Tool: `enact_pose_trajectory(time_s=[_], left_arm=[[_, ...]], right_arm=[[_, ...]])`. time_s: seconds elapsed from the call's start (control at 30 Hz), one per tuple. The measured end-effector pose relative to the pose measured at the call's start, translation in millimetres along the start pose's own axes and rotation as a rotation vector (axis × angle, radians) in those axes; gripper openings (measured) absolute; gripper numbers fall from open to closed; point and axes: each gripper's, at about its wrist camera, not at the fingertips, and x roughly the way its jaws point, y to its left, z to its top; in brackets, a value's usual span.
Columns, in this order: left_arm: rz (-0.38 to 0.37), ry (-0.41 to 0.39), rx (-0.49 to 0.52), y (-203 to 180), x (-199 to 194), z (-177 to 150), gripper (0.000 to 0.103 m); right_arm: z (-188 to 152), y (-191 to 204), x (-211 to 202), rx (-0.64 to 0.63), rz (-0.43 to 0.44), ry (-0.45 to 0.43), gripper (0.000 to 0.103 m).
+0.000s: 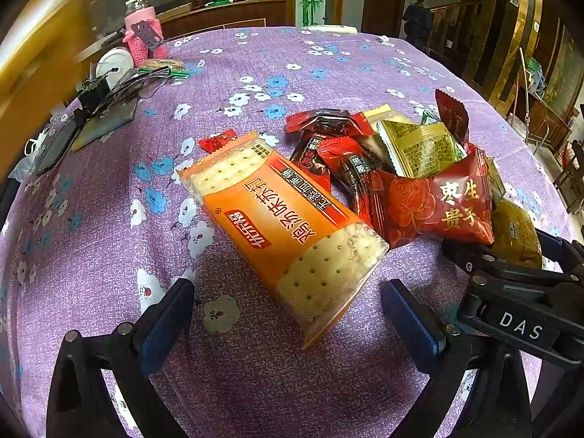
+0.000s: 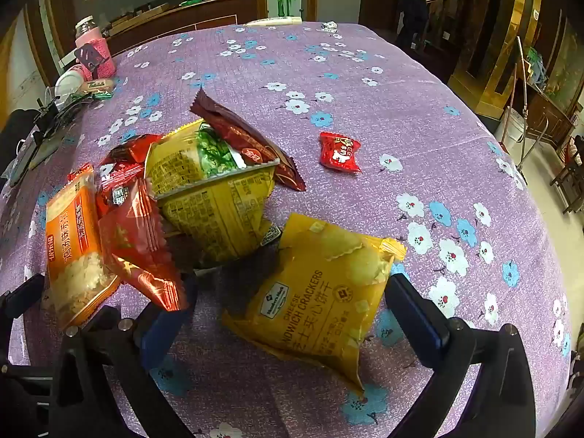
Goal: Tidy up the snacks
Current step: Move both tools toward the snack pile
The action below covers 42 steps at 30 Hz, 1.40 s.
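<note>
A heap of snack packets lies on the purple flowered tablecloth [image 1: 328, 58]. An orange cracker pack [image 1: 284, 230] lies slantwise, its near end between the wide-apart fingers of my left gripper [image 1: 288, 303], untouched by the pads. Beside it are a red rose-printed packet [image 1: 434, 204], a gold packet [image 1: 419, 146] and several small red candies [image 1: 328, 124]. In the right wrist view, a yellow cheese sandwich cracker pack [image 2: 317, 299] sits between the open fingers of my right gripper [image 2: 292, 303], its right corner near the right pad. A single red candy [image 2: 339, 153] lies apart farther back.
A pink-sleeved jar [image 1: 142, 33], a white round object [image 1: 113, 64] and dark flat items [image 1: 106, 116] crowd the table's far left. The right gripper's body [image 1: 518, 292] shows at the right edge of the left wrist view. Furniture and a staircase stand beyond the table.
</note>
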Motion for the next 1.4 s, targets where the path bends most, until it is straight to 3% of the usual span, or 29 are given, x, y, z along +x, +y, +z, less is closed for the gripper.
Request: enact_pose_trajectory(time_s=[1.4], left_arm=[[0.002,0.0,-0.001,-0.6,-0.3,-0.1,0.103]], right_arm=[[0.5,2.6,-1.0,0.003,-0.004,0.002,0.103]])
